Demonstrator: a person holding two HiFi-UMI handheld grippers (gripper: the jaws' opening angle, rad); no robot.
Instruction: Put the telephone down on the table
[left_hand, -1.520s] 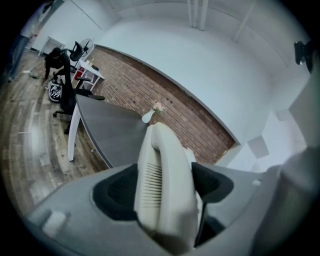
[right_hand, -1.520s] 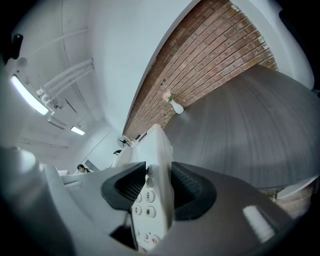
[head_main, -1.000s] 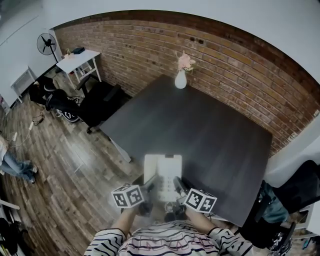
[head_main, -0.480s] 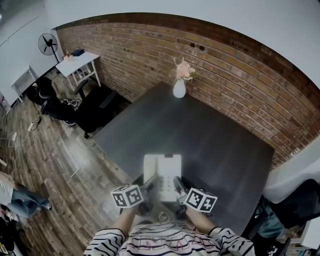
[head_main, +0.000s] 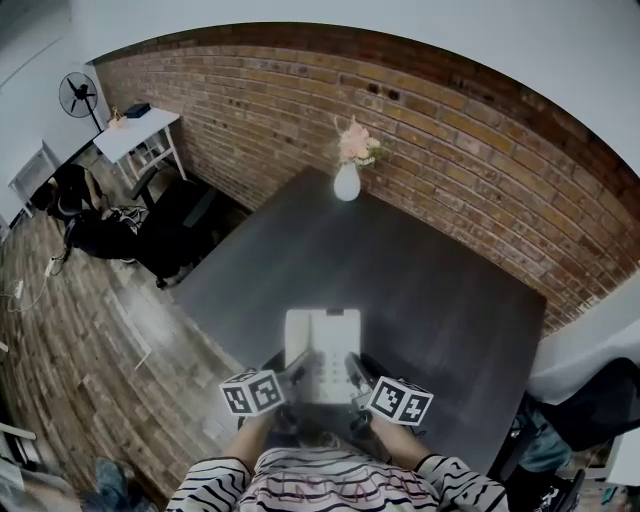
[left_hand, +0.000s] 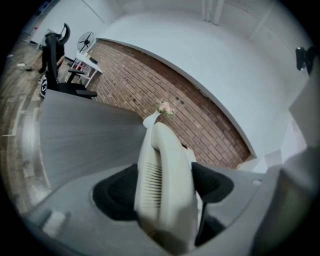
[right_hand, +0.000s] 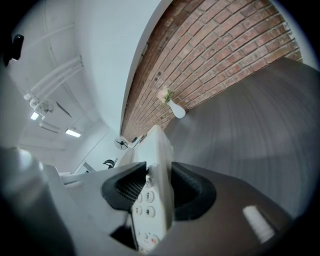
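A cream telephone (head_main: 322, 350) with its handset on top hangs over the near edge of the dark table (head_main: 400, 260). My left gripper (head_main: 298, 364) is shut on its left side, and the left gripper view shows the pads pressing the handset side of the telephone (left_hand: 162, 175). My right gripper (head_main: 352, 368) holds the right side. In the right gripper view its jaws are closing on the keypad edge of the telephone (right_hand: 156, 192), with the pads against it. The phone's underside is hidden.
A white vase with pink flowers (head_main: 346, 180) stands at the table's far edge by the brick wall (head_main: 470, 130). Left of the table are a black office chair (head_main: 185, 215), a small white table (head_main: 135, 128) and a fan (head_main: 78, 95). Another dark chair (head_main: 600, 385) sits at the right.
Both grippers have carried the telephone forward, from beside the table's near corner to over its near edge. The table and vase now lie closer. The grip looks the same.
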